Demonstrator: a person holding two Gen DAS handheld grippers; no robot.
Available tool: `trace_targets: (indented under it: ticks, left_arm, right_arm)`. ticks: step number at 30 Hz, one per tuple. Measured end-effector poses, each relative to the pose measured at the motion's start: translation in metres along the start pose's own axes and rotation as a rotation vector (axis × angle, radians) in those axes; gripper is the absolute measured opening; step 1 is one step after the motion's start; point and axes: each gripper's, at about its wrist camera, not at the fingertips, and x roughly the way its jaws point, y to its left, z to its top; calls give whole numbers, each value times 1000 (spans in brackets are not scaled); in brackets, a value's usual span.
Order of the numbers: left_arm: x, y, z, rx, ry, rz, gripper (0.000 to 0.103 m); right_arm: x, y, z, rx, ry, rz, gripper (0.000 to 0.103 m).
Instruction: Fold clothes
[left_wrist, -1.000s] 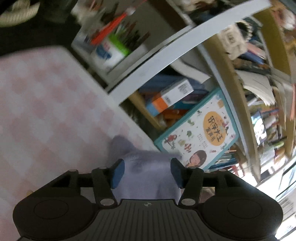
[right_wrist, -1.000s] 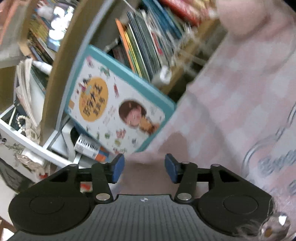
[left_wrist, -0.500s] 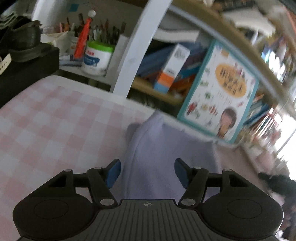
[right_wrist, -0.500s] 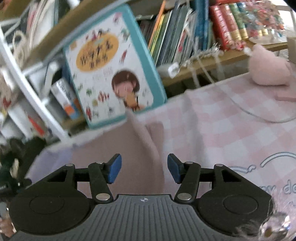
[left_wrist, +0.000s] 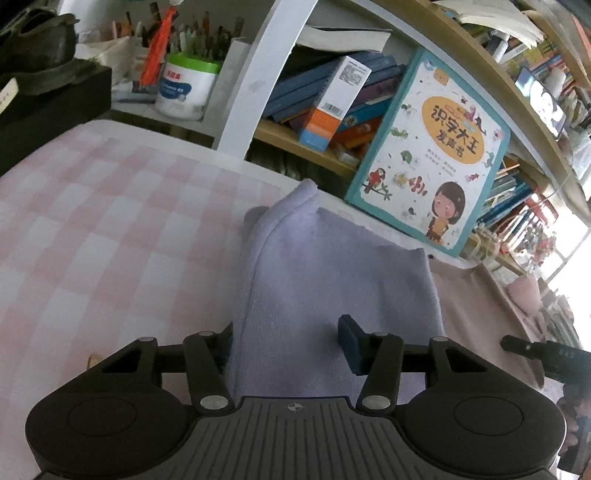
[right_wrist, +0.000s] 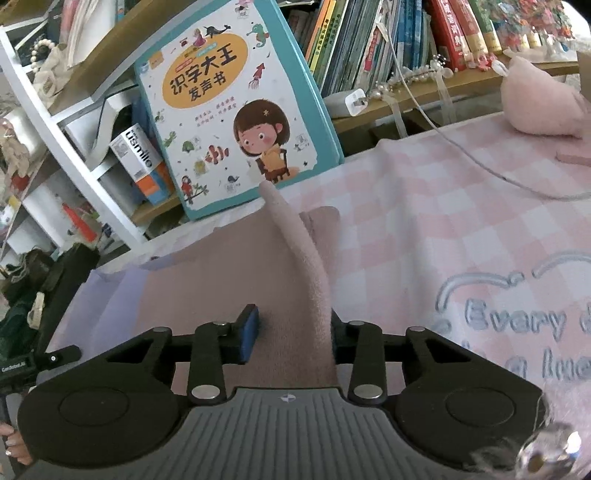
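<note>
A knitted garment lies spread on a pink checked tablecloth (left_wrist: 92, 229); its left half is lavender (left_wrist: 325, 280) and its right half is dusty pink (right_wrist: 229, 280). My left gripper (left_wrist: 288, 341) is open, with the lavender cloth's raised left edge passing between its fingers; the left blue pad is hidden behind the cloth. My right gripper (right_wrist: 291, 332) is open, with the pink half's raised right edge (right_wrist: 306, 258) lying between its fingers against the hidden right pad. Each gripper shows at the edge of the other's view.
A bookshelf stands right behind the table with a teal children's book (left_wrist: 432, 151) (right_wrist: 236, 107) leaning on it. A green-lidded jar with pens (left_wrist: 184, 88) and a black box (left_wrist: 44, 114) are far left. A pink plush (right_wrist: 539, 103) and white cable (right_wrist: 472, 155) lie at right.
Both grippers drew back and tilted to level, so more of the garment shows. The cloth edges now stand up between the open fingers of each gripper.
</note>
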Motion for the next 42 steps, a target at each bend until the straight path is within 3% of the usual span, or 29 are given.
trace_targets:
  ticks: [10,14,18,25,26,28,32,34,40,42]
  left_arm:
    - [-34,-6,-28,50,32,-5,51]
    - [-40,-12,-28,122,42,24,58]
    - [-41,-15,-16,199,6,79,60]
    - [-21,-29,16,264,-91,78,57]
    - [-17,-31,18,272,-95,83,55]
    - [-8,-36,22,284,-97,93,39]
    - [10,-33,22,279,-75,112,26]
    - [13,-29,21,268,-59,104,5]
    - [0,-5,23,127,-113,77,5]
    - [10,-5,21,142,-81,97,5]
  right_arm:
    - [-38,5,-29,-39,35,-3,36]
    - [-48,9,-32,-100,38,-38,42]
    - [-53,14,-25,-174,2,-103,46]
    - [-27,35,3,-321,-75,-144,46]
    - [-21,39,5,-346,-75,-151,45]
    - [-10,44,8,-387,-73,-166,43]
    - [9,48,10,-425,-62,-195,35]
    - [14,44,11,-413,-45,-184,7]
    - [-19,25,18,-231,-159,-90,6]
    - [-8,23,17,-239,-120,-120,6]
